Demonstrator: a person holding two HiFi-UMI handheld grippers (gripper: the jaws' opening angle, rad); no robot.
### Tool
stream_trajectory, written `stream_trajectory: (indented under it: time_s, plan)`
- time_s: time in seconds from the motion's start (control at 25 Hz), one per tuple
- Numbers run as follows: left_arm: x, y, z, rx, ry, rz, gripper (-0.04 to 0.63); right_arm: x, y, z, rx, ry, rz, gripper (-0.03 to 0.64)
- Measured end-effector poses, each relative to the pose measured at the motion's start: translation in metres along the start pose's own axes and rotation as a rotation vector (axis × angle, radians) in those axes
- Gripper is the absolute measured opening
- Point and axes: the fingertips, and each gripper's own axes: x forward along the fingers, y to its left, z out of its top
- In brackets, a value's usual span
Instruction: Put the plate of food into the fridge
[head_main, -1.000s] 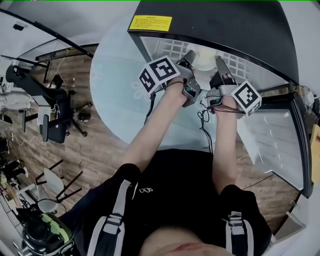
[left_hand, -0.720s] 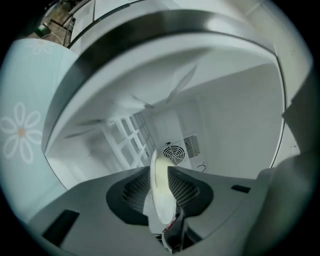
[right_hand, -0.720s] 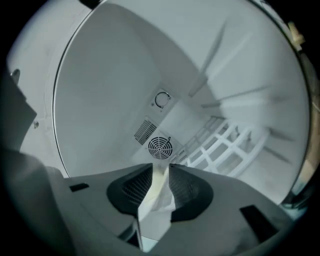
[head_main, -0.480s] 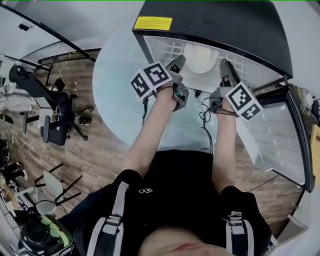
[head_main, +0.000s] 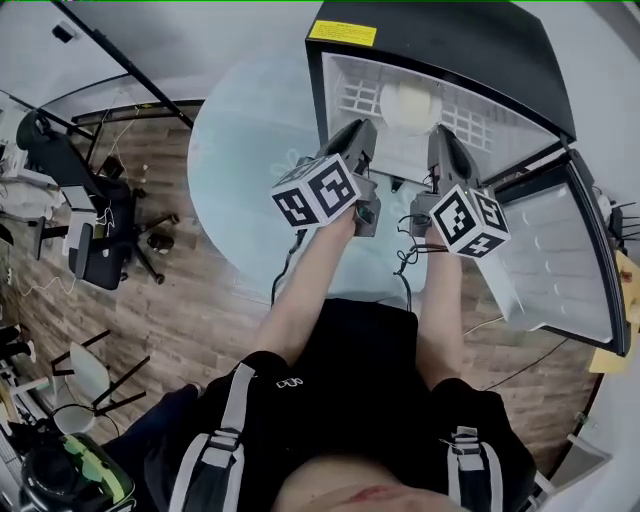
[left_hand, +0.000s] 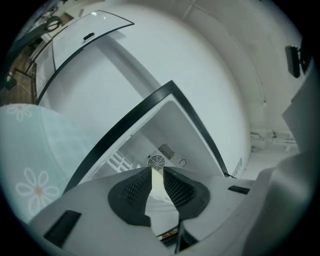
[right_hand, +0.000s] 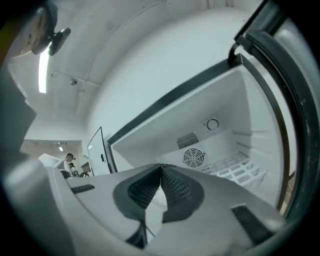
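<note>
The white plate of food (head_main: 405, 103) rests on the wire shelf (head_main: 355, 98) inside the open black fridge (head_main: 450, 40), and neither gripper touches it. My left gripper (head_main: 360, 130) hovers in front of the fridge opening, left of the plate. Its jaws are closing, with a narrow slit left and nothing between them (left_hand: 157, 172). My right gripper (head_main: 441, 138) hangs at the plate's right, outside the shelf, shut and empty (right_hand: 161, 167). Both gripper views look into the white fridge interior with its round fan (right_hand: 193, 158).
The fridge door (head_main: 560, 250) stands swung open at the right. A round glass table (head_main: 250, 170) lies under the fridge and to its left. An office chair (head_main: 90, 240) stands on the wooden floor at far left. Cables (head_main: 405, 250) dangle below my right gripper.
Both grippers flanked the plate at the fridge mouth a second ago. They have let it go, drawn back toward me, and their jaws have come together.
</note>
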Motion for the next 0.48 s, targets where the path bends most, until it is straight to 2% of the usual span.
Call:
stream_trajectory:
  time_s: [0.16,0.2,0.24,0.36,0.48]
  plan:
    - [-0.026,-0.029,0.008,0.168,-0.047,-0.082,0.066,-0.017,0.028,-0.001,-0.073,-0.025,0.032,0.005]
    - [-0.032,-0.036,0.009,0.210,-0.062,-0.096,0.038,-0.022,0.034,-0.001,-0.099,-0.032,0.034,0.005]
    - [-0.039,-0.042,0.010,0.256,-0.080,-0.103,-0.007,-0.027,0.039,0.000,-0.122,-0.042,0.034,0.005]
    - [-0.056,-0.058,0.010,0.398,-0.127,-0.113,-0.008,-0.041,0.053,0.002,-0.194,-0.084,0.024,0.004]
    - [-0.065,-0.070,0.009,0.490,-0.158,-0.128,-0.008,-0.052,0.057,0.007,-0.256,-0.117,-0.009,0.003]
